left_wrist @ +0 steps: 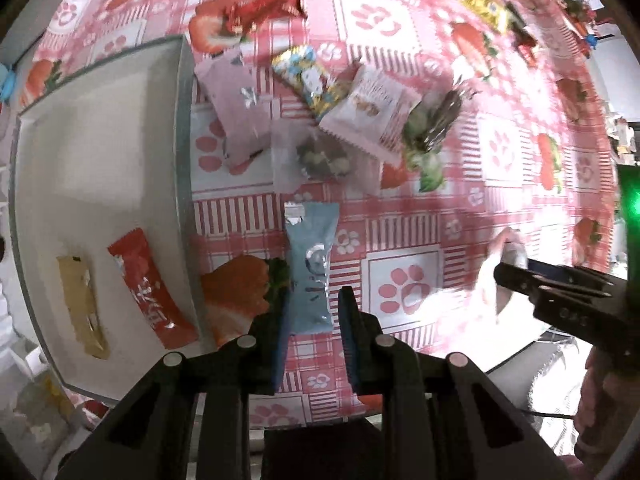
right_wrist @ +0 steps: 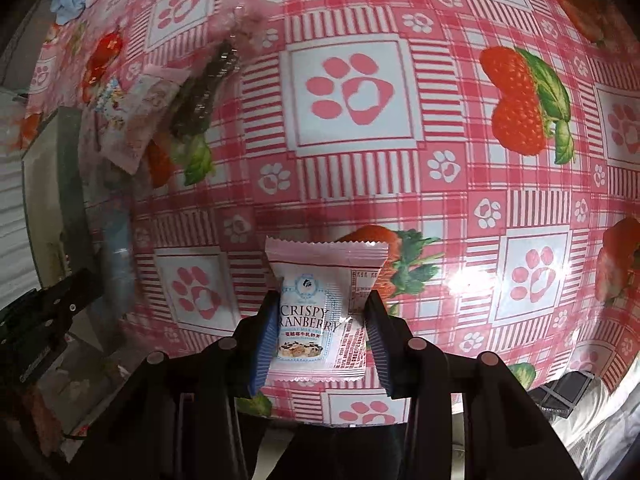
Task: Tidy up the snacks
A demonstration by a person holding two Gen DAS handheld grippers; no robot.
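A pink checked tablecloth (right_wrist: 440,184) with strawberries and paw prints covers the table.

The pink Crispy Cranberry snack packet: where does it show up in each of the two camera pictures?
Left wrist view: the pink Crispy Cranberry snack packet hangs blurred at the right edge, held by the right tool.
Right wrist view: the packet sits bottom centre, gripped between the blue pads.
Shared landmark: the pink checked tablecloth with paw prints and strawberries.
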